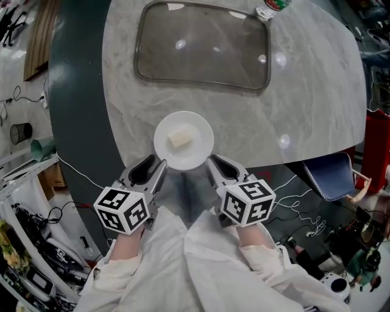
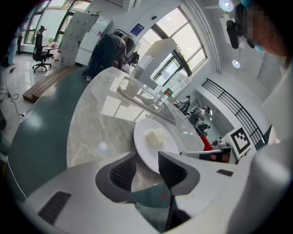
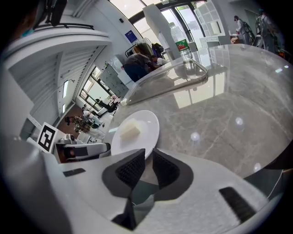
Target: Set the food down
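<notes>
One white plate [image 1: 196,153] sits on the grey marble table [image 1: 304,109], at the table's 6 o'clock edge in the head view, just in front of the person. One pale, block-shaped piece of food [image 1: 180,138] lies on it, close to the middle and slightly toward 10 o'clock.

Two grippers flank the plate. The left gripper [image 2: 147,159] comes in at the plate's 7 o'clock. Its jaws stand released and well apart, with the near rim of the plate between them and neither pad pressing on it. The right gripper [image 3: 148,153] comes in at the plate's 5 o'clock. Its jaws are drawn close together and clench the plate's rim at their tips. Each gripper carries one cube with square markers, so there are two in all: the left cube [image 1: 122,210] and the right cube [image 1: 248,202]. Both lie toward 6 o'clock, just ahead of the person's two white sleeves [image 1: 183,262].

Further across the table, toward 12 o'clock, lies one dark rectangular tray [image 1: 201,42] with rounded corners, well apart from the plate. One clear bottle [image 1: 268,7] stands just beside the tray's far right corner, at about 1 o'clock. One blue chair [image 1: 329,177] stands off the table at 4 o'clock.
</notes>
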`<state>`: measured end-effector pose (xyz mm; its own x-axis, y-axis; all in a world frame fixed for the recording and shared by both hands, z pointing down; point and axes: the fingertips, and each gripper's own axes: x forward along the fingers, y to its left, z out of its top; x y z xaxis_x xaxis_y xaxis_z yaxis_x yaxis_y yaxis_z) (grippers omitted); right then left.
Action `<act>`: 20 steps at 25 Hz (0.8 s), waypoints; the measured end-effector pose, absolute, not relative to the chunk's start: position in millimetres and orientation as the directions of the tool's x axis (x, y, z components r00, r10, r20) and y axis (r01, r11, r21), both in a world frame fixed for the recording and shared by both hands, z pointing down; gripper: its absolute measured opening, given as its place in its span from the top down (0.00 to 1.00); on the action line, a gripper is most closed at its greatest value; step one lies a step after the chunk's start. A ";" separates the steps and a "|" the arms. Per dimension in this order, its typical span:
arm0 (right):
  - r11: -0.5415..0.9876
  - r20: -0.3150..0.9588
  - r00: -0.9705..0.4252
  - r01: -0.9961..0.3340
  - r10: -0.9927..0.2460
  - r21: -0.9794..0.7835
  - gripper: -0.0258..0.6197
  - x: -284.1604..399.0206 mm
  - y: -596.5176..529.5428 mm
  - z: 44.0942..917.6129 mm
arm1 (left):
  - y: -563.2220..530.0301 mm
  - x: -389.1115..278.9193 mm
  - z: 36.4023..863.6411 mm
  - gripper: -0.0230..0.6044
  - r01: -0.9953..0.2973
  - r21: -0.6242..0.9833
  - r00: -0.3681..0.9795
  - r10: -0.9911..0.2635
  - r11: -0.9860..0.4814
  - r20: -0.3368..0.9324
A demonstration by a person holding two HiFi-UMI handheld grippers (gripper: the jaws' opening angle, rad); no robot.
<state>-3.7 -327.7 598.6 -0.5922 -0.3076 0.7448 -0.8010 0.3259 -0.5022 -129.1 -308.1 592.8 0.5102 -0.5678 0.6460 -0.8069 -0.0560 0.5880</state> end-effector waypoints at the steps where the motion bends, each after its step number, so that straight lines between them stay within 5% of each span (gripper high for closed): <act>1: 0.324 0.744 -0.594 -0.800 -0.307 -0.505 0.95 -4.1 -327.9 598.4 | -308.3 -129.2 592.9 0.74 -0.806 0.590 0.512 -0.567 -0.055 0.646; 3: 0.320 0.742 -0.598 -0.797 -0.301 -0.512 0.94 -6.0 -327.8 598.9 | -308.5 -129.1 593.4 0.74 -0.802 0.594 0.516 -0.564 -0.054 0.645; 5: 0.314 0.746 -0.597 -0.798 -0.296 -0.514 0.83 -7.3 -327.0 601.0 | -307.9 -128.8 594.8 0.73 -0.804 0.591 0.518 -0.556 -0.057 0.650; 20: 0.289 0.761 -0.571 -0.818 -0.309 -0.497 0.83 -8.0 -332.3 605.4 | -315.0 -131.0 600.2 0.73 -0.806 0.590 0.512 -0.549 -0.041 0.661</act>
